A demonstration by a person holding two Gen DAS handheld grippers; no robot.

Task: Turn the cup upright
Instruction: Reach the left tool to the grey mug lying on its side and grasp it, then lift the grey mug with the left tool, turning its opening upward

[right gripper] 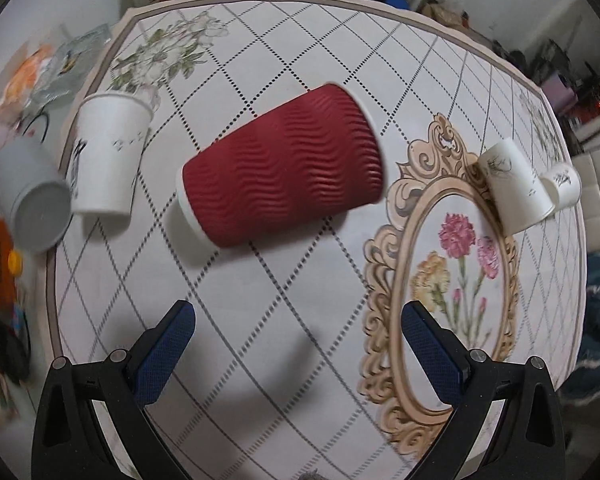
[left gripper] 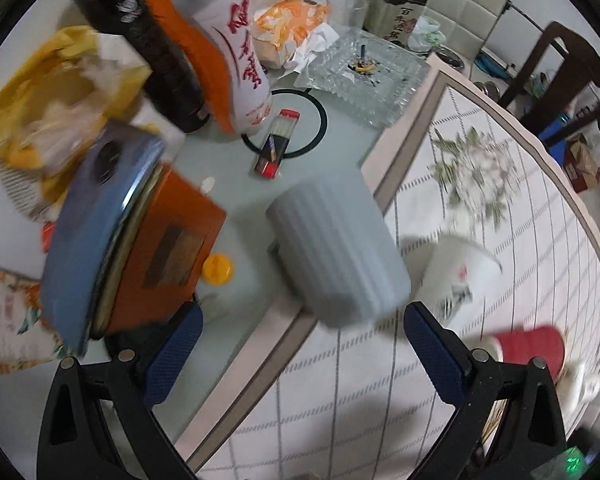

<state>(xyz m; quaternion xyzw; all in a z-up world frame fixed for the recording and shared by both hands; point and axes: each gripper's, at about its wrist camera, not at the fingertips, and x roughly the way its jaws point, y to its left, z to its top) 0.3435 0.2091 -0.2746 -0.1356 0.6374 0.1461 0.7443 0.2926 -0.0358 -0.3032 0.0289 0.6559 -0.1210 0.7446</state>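
A red ribbed paper cup [right gripper: 280,168] lies on its side on the patterned mat, just ahead of my open, empty right gripper [right gripper: 298,332]; it also shows in the left wrist view [left gripper: 530,346]. A grey ribbed cup [left gripper: 336,252] lies on its side at the mat's edge, just ahead of my open, empty left gripper [left gripper: 302,340]; it also shows in the right wrist view [right gripper: 30,196]. A white paper cup [right gripper: 108,156] sits mouth-down between them, also visible in the left wrist view [left gripper: 458,276].
Two more white cups [right gripper: 516,184] lie at the mat's right. Left of the mat [right gripper: 260,320] stand a bottle [left gripper: 236,48], a dark cylinder [left gripper: 156,48], an orange box [left gripper: 172,252], a glass ashtray [left gripper: 368,76], a lighter [left gripper: 276,144] and bags.
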